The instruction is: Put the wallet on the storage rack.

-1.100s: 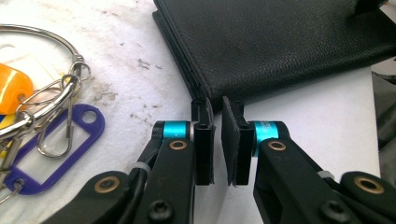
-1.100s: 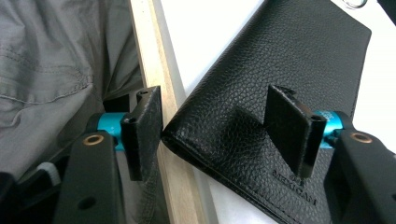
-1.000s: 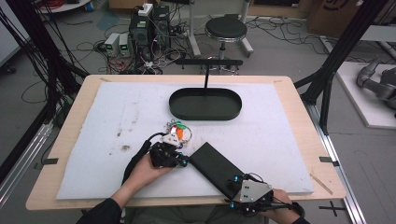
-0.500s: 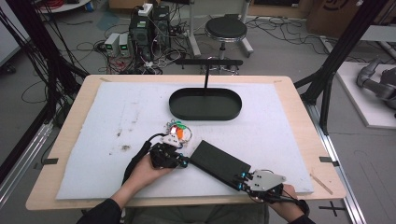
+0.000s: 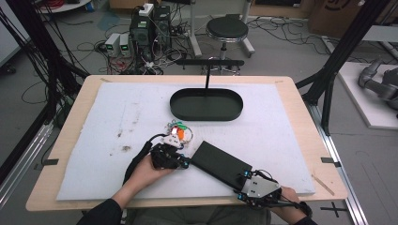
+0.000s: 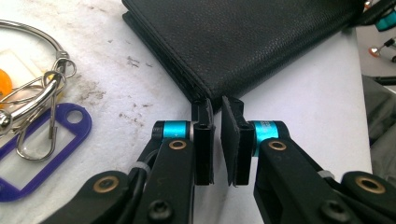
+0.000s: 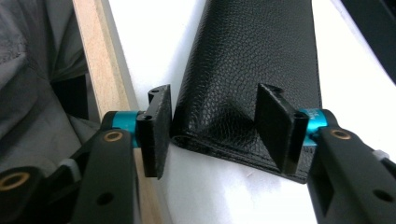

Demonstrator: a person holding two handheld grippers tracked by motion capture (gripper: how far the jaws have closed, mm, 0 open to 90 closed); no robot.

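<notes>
1. Since a second ago the right gripper (image 5: 242, 183) has shifted a little along the near table edge and now sits at the near right corner of the black wallet (image 5: 220, 164); its jaws have just been opening, after narrowing half a second ago.
2. One wallet lies flat on the white mat (image 5: 281, 126), its long axis running diagonally from the far left, near the left gripper (image 5: 186, 162), to the near right at the right gripper.
3. In the right gripper view the jaws stand fairly wide around the wallet's corner (image 7: 243, 93): the left pad sits just beside the folded edge, the right pad above the leather surface. Neither pad clearly presses on it.
4. In the left gripper view the jaws are nearly closed, a slim gap between the pads, their tips at the wallet's corner (image 6: 261, 42); whether they pinch the edge I cannot tell.
5. One bunch of key rings with a purple tag (image 6: 32, 149) lies just beside the left gripper.
6. One black oval tray (image 5: 206, 104) rests farther back on the mat, well apart from the wallet.
7. Two grippers, one in each hand.
</notes>
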